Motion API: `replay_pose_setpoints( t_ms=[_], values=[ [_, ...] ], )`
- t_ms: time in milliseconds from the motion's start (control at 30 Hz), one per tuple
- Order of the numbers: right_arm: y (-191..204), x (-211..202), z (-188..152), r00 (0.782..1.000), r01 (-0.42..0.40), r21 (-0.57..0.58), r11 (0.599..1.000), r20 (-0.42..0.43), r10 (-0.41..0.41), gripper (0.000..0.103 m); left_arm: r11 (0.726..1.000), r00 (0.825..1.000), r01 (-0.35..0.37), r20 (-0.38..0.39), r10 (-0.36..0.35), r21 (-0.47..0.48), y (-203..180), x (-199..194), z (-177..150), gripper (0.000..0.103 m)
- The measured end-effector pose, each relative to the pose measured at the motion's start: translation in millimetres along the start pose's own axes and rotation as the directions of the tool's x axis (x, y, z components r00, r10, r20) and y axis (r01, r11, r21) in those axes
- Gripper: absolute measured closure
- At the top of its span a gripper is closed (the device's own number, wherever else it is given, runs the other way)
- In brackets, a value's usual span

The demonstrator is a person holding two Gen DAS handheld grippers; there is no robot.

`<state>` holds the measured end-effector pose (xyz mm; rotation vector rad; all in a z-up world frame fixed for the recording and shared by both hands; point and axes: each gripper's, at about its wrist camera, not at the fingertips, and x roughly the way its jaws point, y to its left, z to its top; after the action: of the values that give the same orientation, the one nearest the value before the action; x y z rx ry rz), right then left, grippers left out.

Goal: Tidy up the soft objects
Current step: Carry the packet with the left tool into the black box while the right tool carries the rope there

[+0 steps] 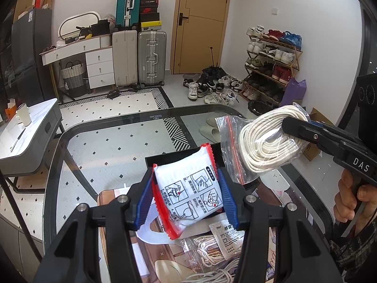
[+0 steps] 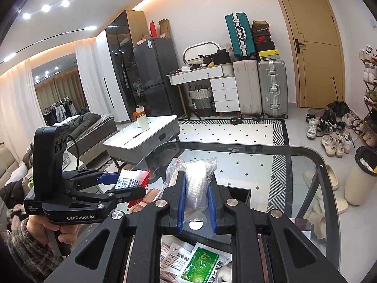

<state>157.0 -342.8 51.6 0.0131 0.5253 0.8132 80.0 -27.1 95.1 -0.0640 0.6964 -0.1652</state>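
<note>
The left claw [image 1: 188, 197] is clamped on a white sachet [image 1: 189, 195] with red serrated edges and printed instruction panels, its blue pads [image 1: 227, 200] pressing both sides; the sachet is held in the air above the near part of the glass table [image 1: 94, 141]. The right claw [image 2: 196, 202] is clamped on a clear zip bag [image 1: 232, 141] containing a coil of white cord [image 1: 266, 141] (the red seal strip of the bag hangs toward the sachet), also lifted clear of the table. In the left wrist view the bag hangs just beside the sachet, to its right and slightly higher. A black tray [image 1: 153, 162] sits on the table beyond the sachet. Below both claws, at the near edge of the table, lie loose packets: a white medicine packet [image 1: 229, 235], a green packet [image 2: 202, 265] and further bagged cord [image 1: 209, 252].
</note>
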Motion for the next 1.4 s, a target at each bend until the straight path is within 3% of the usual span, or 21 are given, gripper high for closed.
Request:
replay_pose_setpoints(
  t_ms=[800,1400],
  values=[
    [-42.0,78.1,-6.1,0.994,0.005,0.064,0.998,-0.107,0.002,0.087,0.999,0.995,0.033,-0.097,-0.035,-0.021,8.8,78.6,2.7,0.052],
    [-49.6,123.8,-32.0,0.967,0.026,0.062,0.998,-0.256,-0.01,0.087,0.999,0.973,0.053,-0.224,-0.054,-0.011,0.4,118.6,-8.4,0.052]
  ],
)
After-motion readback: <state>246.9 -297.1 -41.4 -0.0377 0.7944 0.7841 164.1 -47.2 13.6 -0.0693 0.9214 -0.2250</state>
